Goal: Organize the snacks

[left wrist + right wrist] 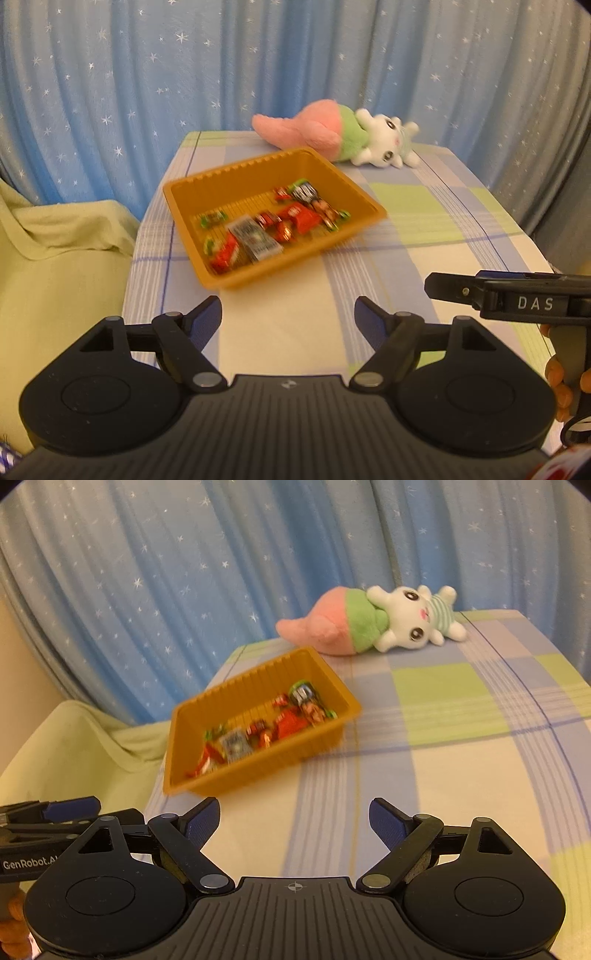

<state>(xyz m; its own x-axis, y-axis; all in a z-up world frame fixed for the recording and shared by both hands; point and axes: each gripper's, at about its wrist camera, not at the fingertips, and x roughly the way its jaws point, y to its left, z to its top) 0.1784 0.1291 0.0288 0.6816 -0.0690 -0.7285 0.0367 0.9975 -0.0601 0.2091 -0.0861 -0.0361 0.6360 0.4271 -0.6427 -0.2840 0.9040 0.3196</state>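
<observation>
An orange plastic tray (184, 192) (258, 672) sits on the checked tablecloth near the table's left edge. Several wrapped snacks (258, 229) (266, 731) in red, green and silver lie inside it. My left gripper (288, 306) is open over bare cloth in front of the tray, with nothing between its blue pads. My right gripper (293, 805) is open too, wide, and holds nothing, nearer than the tray and to its right. Each gripper shows side-on at the edge of the other's view.
A pink, green and white plush toy (332, 136) (369, 624) lies at the table's far edge behind the tray. A yellow-green cloth (55, 258) covers something left of the table. A blue star-print curtain (147, 74) hangs behind. Fingers (554, 376) grip the right gripper's handle.
</observation>
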